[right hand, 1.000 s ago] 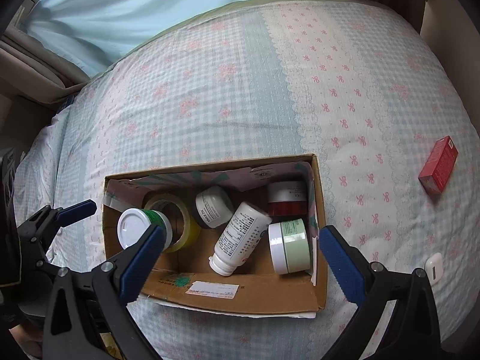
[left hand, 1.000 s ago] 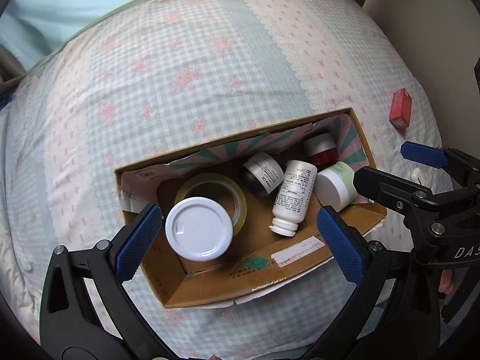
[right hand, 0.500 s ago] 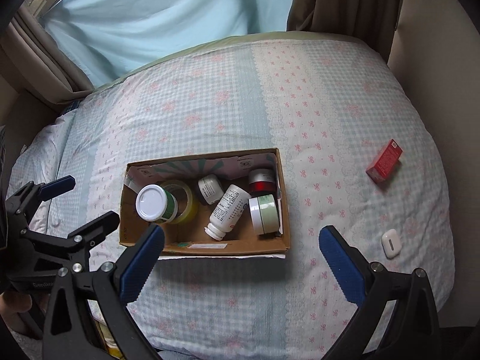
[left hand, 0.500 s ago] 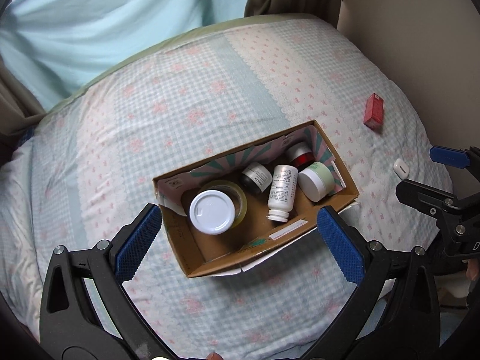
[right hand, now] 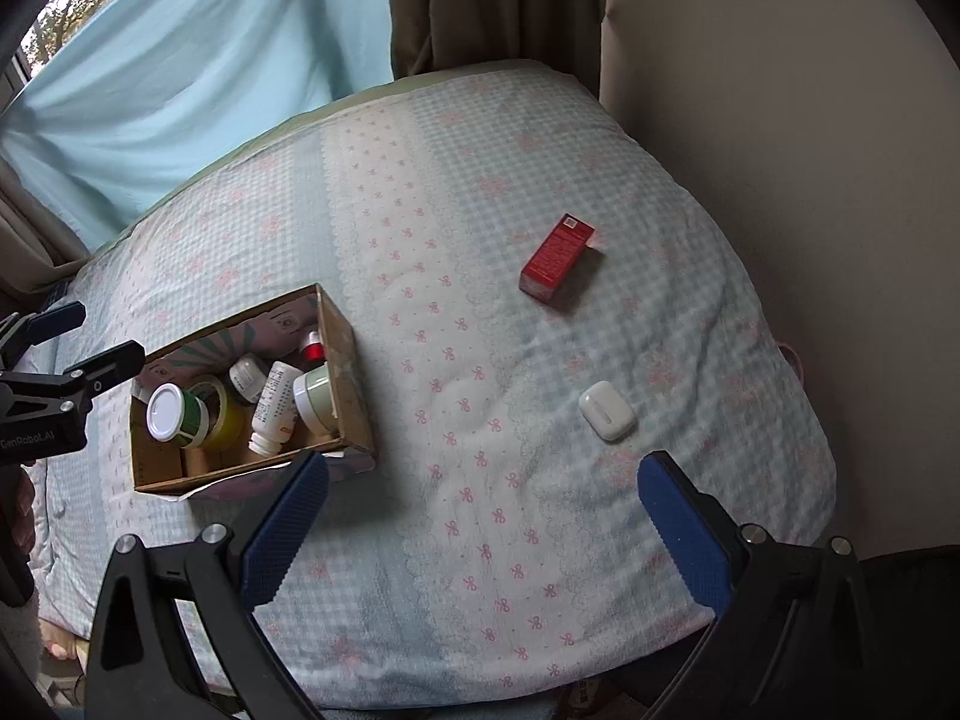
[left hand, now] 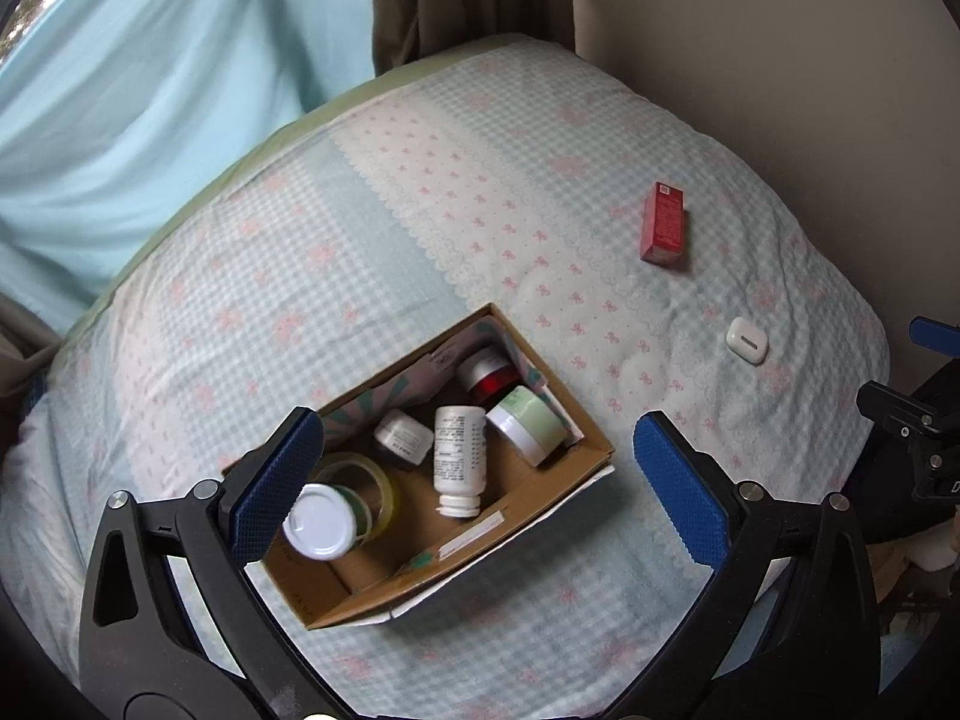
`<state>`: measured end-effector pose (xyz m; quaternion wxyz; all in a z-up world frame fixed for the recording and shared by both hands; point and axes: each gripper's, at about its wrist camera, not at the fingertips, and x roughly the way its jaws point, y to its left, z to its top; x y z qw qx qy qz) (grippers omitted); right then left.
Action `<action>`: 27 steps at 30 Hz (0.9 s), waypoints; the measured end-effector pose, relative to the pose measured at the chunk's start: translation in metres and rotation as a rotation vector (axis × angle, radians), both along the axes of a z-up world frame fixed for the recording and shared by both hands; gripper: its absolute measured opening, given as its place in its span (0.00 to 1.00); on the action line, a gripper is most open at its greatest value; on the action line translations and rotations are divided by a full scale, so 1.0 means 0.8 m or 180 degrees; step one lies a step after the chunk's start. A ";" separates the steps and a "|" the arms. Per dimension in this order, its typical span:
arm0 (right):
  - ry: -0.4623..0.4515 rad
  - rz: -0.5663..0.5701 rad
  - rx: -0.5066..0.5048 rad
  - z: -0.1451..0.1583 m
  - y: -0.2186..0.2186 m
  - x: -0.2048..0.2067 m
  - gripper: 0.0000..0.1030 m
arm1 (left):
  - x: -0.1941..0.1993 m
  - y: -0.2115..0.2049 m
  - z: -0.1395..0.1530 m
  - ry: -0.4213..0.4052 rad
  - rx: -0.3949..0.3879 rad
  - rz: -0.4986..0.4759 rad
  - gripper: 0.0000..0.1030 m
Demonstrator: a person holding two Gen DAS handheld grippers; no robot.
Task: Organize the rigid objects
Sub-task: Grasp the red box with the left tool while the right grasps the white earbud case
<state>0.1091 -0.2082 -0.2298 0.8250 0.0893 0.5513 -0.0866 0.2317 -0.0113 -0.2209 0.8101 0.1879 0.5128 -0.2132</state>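
Observation:
A cardboard box (left hand: 543, 501) (right hand: 351, 396) lies on the bed and holds several jars, a white pill bottle (left hand: 459, 459), a tape roll (left hand: 372, 489) and a white-lidded green jar (right hand: 171, 414). A red carton (left hand: 662, 222) (right hand: 557, 257) and a white earbud case (left hand: 746, 340) (right hand: 606, 410) lie loose on the bedspread to the right of the box. My left gripper (left hand: 480, 483) is open and empty, high above the box. My right gripper (right hand: 480, 525) is open and empty, above the bedspread between the box and the earbud case.
The bed (right hand: 456, 192) carries a blue-and-pink checked spread. A beige wall (right hand: 780, 120) borders its right side. Blue and brown curtains (right hand: 240, 48) hang behind. The bed's front edge drops off below my grippers.
Both grippers have pulled up and back from the box. The right gripper has also shifted right, toward the red carton and earbud case. Both stayed open.

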 end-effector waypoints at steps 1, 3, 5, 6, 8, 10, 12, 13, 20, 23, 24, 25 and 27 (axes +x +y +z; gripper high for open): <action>0.0012 -0.0022 -0.0040 -0.005 -0.013 -0.001 1.00 | 0.006 -0.018 -0.003 0.0033 -0.0010 -0.0051 1.00; 0.0021 -0.0031 -0.0085 -0.016 -0.038 0.000 1.00 | 0.021 -0.056 -0.013 0.0105 0.0000 -0.0140 1.00; 0.0031 -0.0016 -0.0156 -0.032 -0.061 0.004 1.00 | 0.039 -0.097 -0.028 0.0201 0.0018 -0.0209 1.00; 0.0026 -0.0001 -0.0164 -0.041 -0.071 0.006 1.00 | 0.048 -0.116 -0.036 0.0258 0.0026 -0.0237 1.00; 0.0037 0.0018 -0.0175 -0.060 -0.090 0.011 1.00 | 0.066 -0.154 -0.053 0.0362 0.0048 -0.0303 1.00; 0.0075 0.0077 -0.0235 -0.081 -0.104 0.018 0.99 | 0.085 -0.192 -0.069 0.0436 0.0106 -0.0386 1.00; 0.0129 0.0121 -0.0349 -0.101 -0.115 0.023 0.99 | 0.102 -0.229 -0.088 0.0511 0.0167 -0.0503 1.00; 0.0167 0.0140 -0.0386 -0.112 -0.119 0.027 0.98 | 0.111 -0.246 -0.098 0.0532 0.0218 -0.0564 1.00; 0.0556 0.0436 -0.0372 -0.197 -0.127 0.060 0.83 | 0.160 -0.348 -0.191 0.0790 0.0524 -0.0878 0.94; 0.0695 0.0568 -0.0302 -0.232 -0.128 0.077 0.77 | 0.171 -0.378 -0.234 0.0936 0.0641 -0.0957 0.88; 0.0737 0.0615 -0.0289 -0.243 -0.128 0.082 0.70 | 0.173 -0.386 -0.247 0.0975 0.0679 -0.0986 0.87; 0.0771 0.0653 -0.0278 -0.253 -0.128 0.088 0.69 | 0.175 -0.394 -0.258 0.1000 0.0719 -0.1023 0.86; 0.0816 0.0725 -0.0226 -0.270 -0.130 0.097 0.68 | 0.177 -0.408 -0.281 0.1032 0.0815 -0.1096 0.84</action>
